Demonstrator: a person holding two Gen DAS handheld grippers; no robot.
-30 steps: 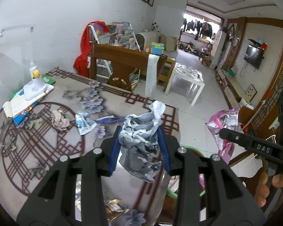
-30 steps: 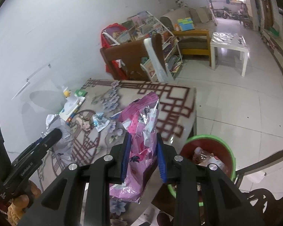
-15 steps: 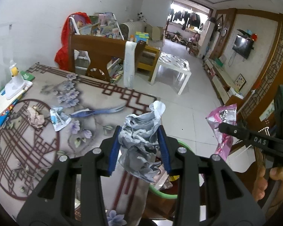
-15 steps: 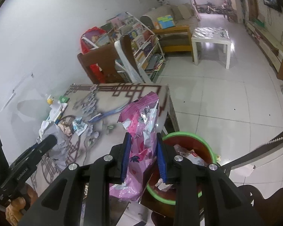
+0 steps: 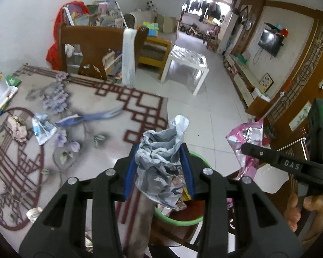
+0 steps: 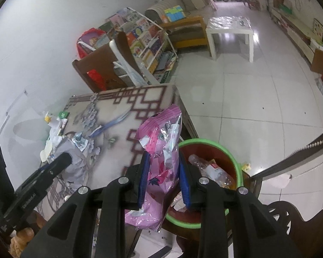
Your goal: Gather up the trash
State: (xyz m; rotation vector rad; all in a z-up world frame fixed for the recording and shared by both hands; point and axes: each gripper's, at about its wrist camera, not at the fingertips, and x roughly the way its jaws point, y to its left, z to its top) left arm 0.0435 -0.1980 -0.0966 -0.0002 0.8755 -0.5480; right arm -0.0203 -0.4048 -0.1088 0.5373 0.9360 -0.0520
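The left gripper (image 5: 159, 168) has its blue-padded fingers (image 5: 130, 169) clamped on a crumpled grey-and-white paper wad (image 5: 161, 163), held over the near edge of the patterned worktop (image 5: 109, 150), just beside the green-rimmed red waste bin (image 6: 234, 161). The right gripper (image 6: 163, 178) pinches a crinkled pink foil snack bag (image 6: 161, 150) at the bin's rim. A clear plastic bottle (image 6: 213, 172) lies inside the bin. Two more crumpled scraps (image 5: 42, 126) rest on the worktop, well apart from the bin.

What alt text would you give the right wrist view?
The right hand-held gripper is shut on a pink foil wrapper, beside a green-rimmed bin holding a plastic bottle. More litter lies on the patterned table.
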